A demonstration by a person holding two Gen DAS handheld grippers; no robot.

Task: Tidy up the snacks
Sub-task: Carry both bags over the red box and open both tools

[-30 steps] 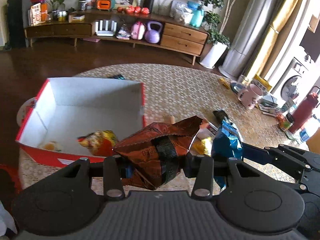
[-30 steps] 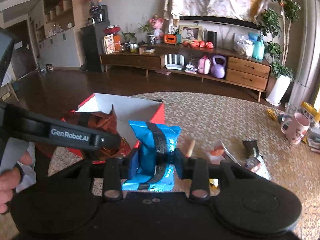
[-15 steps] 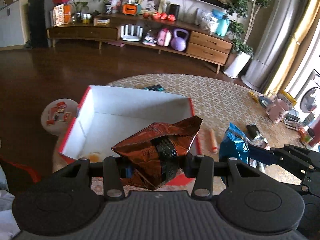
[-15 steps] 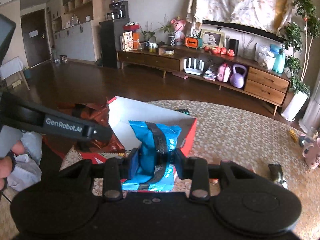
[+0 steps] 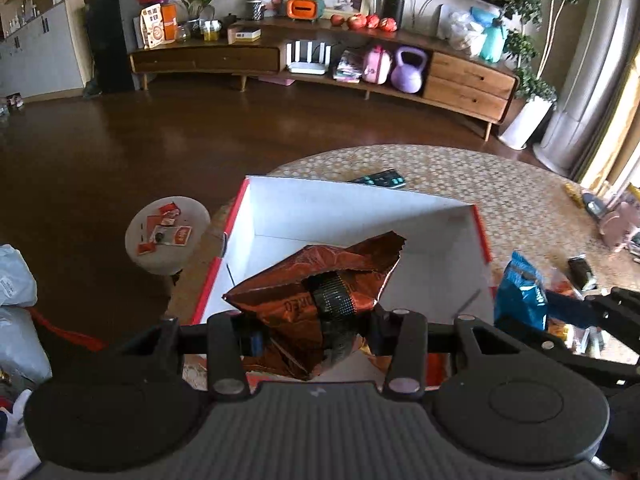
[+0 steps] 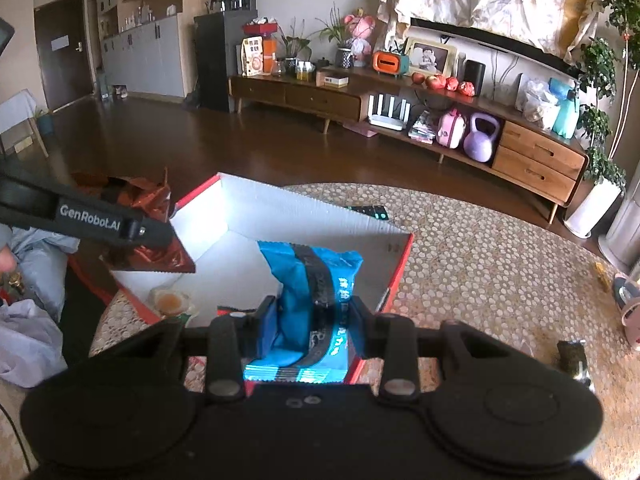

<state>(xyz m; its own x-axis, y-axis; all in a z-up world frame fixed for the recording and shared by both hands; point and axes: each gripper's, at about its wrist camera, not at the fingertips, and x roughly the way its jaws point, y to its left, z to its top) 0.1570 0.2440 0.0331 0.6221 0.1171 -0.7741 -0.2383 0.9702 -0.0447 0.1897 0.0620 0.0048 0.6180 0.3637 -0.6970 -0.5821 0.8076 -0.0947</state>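
Observation:
My left gripper (image 5: 316, 320) is shut on a brown foil snack bag (image 5: 288, 300) and holds it over the near edge of the red box with a white inside (image 5: 360, 216). My right gripper (image 6: 312, 316) is shut on a blue snack bag (image 6: 340, 280) and holds it over the box (image 6: 304, 212). The blue bag also shows in the left wrist view (image 5: 520, 296), at the right. The brown bag shows in the right wrist view (image 6: 140, 248) at the box's left side. A jelly cup (image 6: 172, 302) lies inside the box.
The box stands on a round table with a dotted cloth (image 6: 500, 264). A remote (image 5: 378, 179) lies behind the box. Loose snack packets (image 5: 580, 270) and a pink mug (image 5: 618, 228) are at the right. A small white stool (image 5: 168, 232) stands left of the table.
Both grippers have moved left with their bags, from beside the box to over it. The box now fills the middle of both views.

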